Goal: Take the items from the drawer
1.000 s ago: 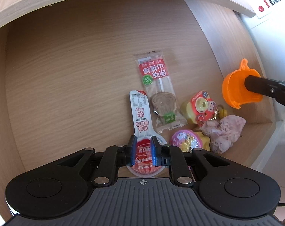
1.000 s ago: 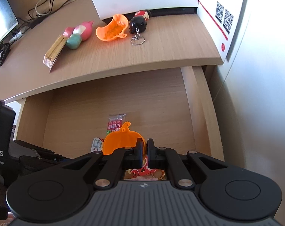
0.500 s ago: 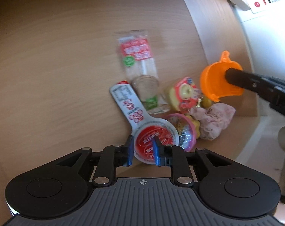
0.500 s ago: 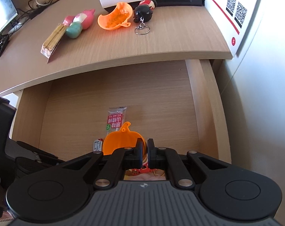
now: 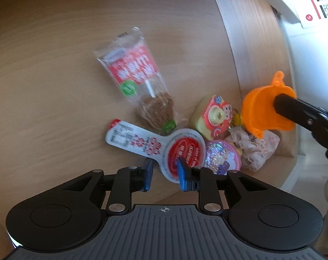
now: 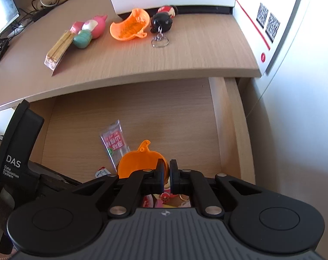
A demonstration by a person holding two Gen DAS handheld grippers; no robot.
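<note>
The open wooden drawer (image 5: 44, 86) holds a pile of small items near its front right corner. A spoon-shaped white and red snack pack (image 5: 155, 147) lies flat there. My left gripper (image 5: 165, 173) hovers at its round end, jaws opening; the right blue pad (image 5: 182, 172) overlaps the pack and nothing is pinched. My right gripper (image 6: 166, 173) is shut on the rim of an orange pumpkin-half shell (image 6: 140, 160), held above the drawer. In the left wrist view that orange shell (image 5: 261, 106) hangs at the right.
A clear lollipop bag (image 5: 138, 80), a yellow toy camera (image 5: 213, 117), a pink glitter disc (image 5: 220, 158) and a crumpled pink bundle (image 5: 257, 149) lie in the drawer. On the desk top sit another orange shell (image 6: 129, 28), a black doll keychain (image 6: 161, 20), a pink toy (image 6: 92, 30) and chopsticks (image 6: 57, 49).
My left jaws have widened from a near-closed stance over the pack's red round end. The left view has tilted down toward the drawer floor. The right gripper keeps the orange shell still.
</note>
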